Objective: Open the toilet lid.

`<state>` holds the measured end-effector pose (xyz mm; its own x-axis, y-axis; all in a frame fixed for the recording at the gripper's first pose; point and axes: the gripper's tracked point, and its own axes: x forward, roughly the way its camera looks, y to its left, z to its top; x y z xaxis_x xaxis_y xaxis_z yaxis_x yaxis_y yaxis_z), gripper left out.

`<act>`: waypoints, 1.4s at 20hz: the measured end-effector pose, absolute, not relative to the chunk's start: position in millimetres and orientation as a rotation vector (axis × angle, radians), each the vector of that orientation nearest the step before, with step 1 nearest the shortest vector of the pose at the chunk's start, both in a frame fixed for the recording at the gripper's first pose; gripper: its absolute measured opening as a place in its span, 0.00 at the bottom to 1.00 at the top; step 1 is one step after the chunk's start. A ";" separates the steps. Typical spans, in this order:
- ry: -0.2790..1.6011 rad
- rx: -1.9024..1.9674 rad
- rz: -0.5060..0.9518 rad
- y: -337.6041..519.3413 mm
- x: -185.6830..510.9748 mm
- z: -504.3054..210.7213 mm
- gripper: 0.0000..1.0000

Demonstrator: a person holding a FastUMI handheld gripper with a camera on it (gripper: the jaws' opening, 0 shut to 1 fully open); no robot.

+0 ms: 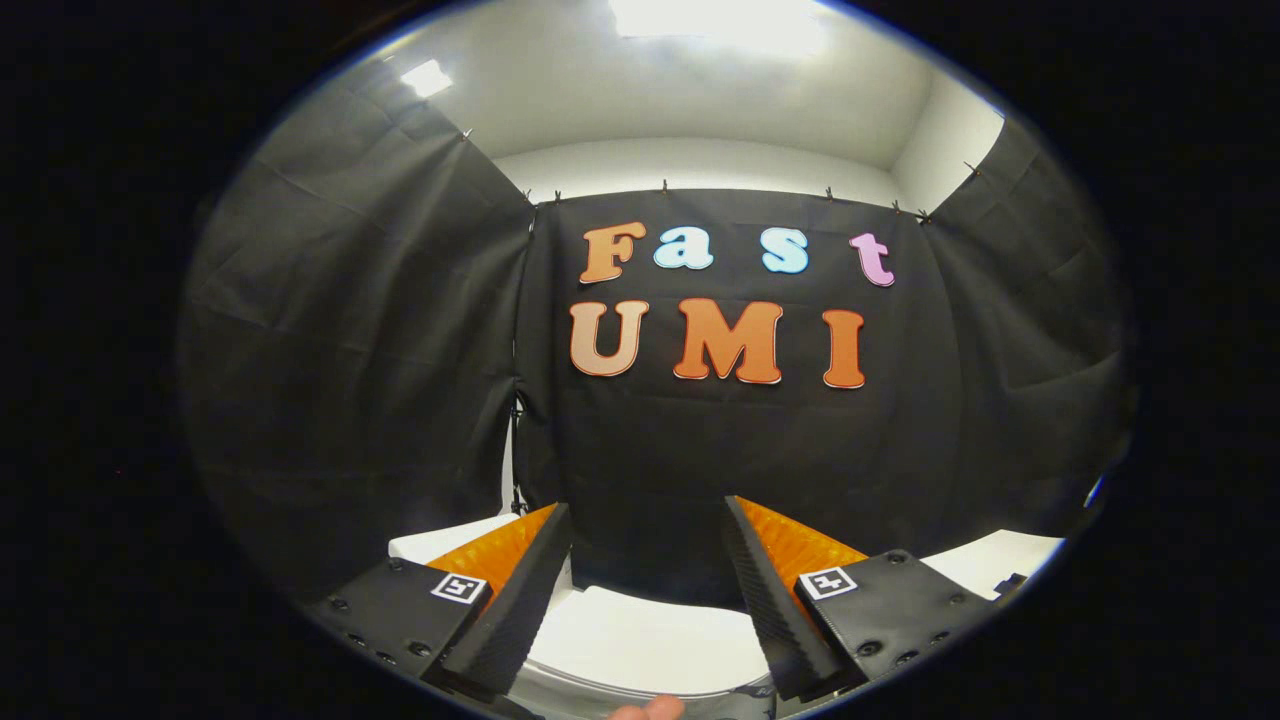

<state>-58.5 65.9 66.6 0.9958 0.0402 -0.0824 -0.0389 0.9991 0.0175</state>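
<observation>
My gripper (648, 515) is open, its two fingers spread wide with nothing between them. Below and between the fingers lies the white toilet (650, 640), seen from above; a flat white surface of it shows, and I cannot tell whether that is the lid or the tank top. The fingers hang above it without touching. A fingertip of a person's hand (648, 709) peeks in at the near edge, just under the white surface.
Black cloth walls (330, 380) close the booth on three sides right behind the toilet. White parts (990, 560) show to the right behind the right finger and to the left behind the left finger. A bright ceiling light (720, 20) shines overhead.
</observation>
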 end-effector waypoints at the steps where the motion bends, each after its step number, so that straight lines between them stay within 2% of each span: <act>1: 0.088 0.017 0.039 65.3 -58.8 64.1 0.98; 4: 0.117 0.020 0.015 56.3 -56.0 54.2 0.98; 6: 0.127 0.048 -0.058 28.5 -50.5 45.1 0.98; 9: 0.135 0.232 -0.115 -0.9 -39.6 20.3 0.98; 13: 0.207 0.487 -0.231 -60.2 -40.2 -64.0 0.98; 18: 0.363 0.837 -0.315 -101.7 -84.1 -181.8 0.99; 22: 0.445 1.021 -0.437 -153.7 -108.0 -268.7 0.97; 28: 0.523 1.329 -0.565 -180.9 -156.8 -352.4 0.95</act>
<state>-156.8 -180.9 -352.4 0.7573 -0.0834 -0.6477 0.6522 0.1470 0.7437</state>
